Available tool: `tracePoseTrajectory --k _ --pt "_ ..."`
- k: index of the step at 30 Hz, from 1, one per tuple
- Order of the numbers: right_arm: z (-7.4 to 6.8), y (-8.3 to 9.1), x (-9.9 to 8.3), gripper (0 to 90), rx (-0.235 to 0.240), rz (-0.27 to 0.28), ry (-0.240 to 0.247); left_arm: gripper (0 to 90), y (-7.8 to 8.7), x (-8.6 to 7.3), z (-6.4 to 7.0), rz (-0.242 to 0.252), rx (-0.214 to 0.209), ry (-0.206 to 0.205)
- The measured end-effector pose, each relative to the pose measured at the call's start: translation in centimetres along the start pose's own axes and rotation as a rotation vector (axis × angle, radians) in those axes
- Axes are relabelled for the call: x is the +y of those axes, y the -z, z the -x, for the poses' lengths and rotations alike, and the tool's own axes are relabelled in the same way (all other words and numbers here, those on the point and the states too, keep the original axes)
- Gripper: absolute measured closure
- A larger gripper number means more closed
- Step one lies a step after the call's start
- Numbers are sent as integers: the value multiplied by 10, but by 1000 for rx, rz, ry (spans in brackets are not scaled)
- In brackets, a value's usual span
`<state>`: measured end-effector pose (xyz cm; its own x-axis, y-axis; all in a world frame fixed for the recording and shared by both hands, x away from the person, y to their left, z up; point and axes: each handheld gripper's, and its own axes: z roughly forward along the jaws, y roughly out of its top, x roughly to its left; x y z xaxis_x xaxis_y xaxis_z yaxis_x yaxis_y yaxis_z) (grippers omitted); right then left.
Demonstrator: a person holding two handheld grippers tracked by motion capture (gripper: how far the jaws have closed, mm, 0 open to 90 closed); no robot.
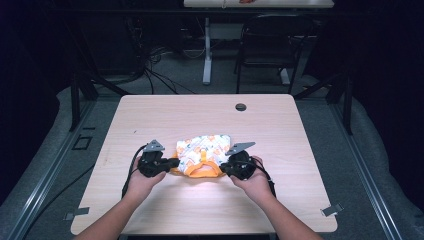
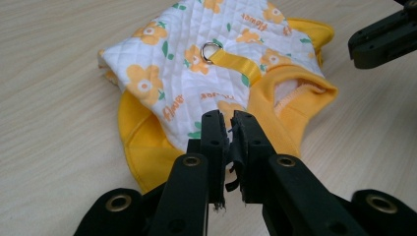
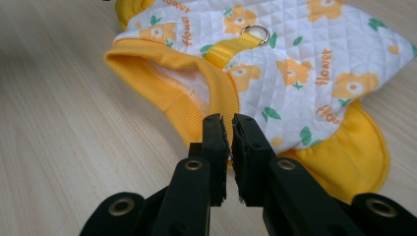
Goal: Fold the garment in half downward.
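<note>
A small quilted pet vest (image 1: pixel 202 152) lies flat on the wooden table (image 1: pixel 280 125), near the middle of its front half and well this side of the round cable hole (image 1: pixel 241 107) at the far edge. The vest is white with orange flowers and green leaves, trimmed in yellow-orange, and a yellow strap (image 2: pixel 238 64) ending in a metal ring (image 2: pixel 211 51) runs down its back (the word "flower" is printed here and there across the quilting).

The left gripper (image 1: pixel 172 163) sits at the vest's left edge. In the left gripper view its jaws stand nearly together with only a narrow slit between them, their tips over the edge of the fabric; whether any cloth is pinched there cannot be told.

The right gripper (image 1: pixel 223 166) sits at the vest's right edge, beside the ribbed yellow collar opening (image 3: pixel 187 93). In the right gripper view its jaws are likewise almost closed, tips resting at the yellow trim, and a grip on the fabric cannot be confirmed.

A hand holds each gripper, forearms reaching in from the table's near side.
</note>
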<state>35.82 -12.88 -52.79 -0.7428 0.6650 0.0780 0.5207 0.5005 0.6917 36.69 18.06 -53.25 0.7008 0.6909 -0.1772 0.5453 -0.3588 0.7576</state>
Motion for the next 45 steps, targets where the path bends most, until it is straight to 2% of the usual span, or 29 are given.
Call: tracePoseTrajectory --k 4,11,16,21,25,28,32,35,38,40,43,45 --pt "-3 10 -5 781 -12 10 15 776 8 -7 3 1 8 1" --pt "-3 24 -18 630 4 39 -43 582 17 -20 5 20 25 22" --pt "-3 28 -31 557 -16 36 -54 525 24 -28 6 27 34 33" --pt "-5 30 -47 523 -7 45 -78 504 26 -40 6 5 44 23" --pt "-12 35 -56 513 -6 57 -74 501 29 -51 9 10 47 27" --pt "-17 36 -61 510 -16 53 -58 499 32 -59 10 24 31 51" --pt "-21 36 -64 505 -22 38 -40 499 35 -70 11 24 39 50" --pt "-22 34 -67 503 -40 38 -27 499 39 -74 9 36 41 65" --pt "-23 31 -72 502 -56 38 -21 493 40 -78 6 54 25 89" --pt "-24 28 -75 501 -72 26 -15 491 39 -80 6 58 26 91" --pt "-24 25 -79 500 -67 21 -6 491 37 -82 7 37 56 50" --pt "-24 22 -81 498 -69 24 -2 493 36 -82 7 33 60 30"
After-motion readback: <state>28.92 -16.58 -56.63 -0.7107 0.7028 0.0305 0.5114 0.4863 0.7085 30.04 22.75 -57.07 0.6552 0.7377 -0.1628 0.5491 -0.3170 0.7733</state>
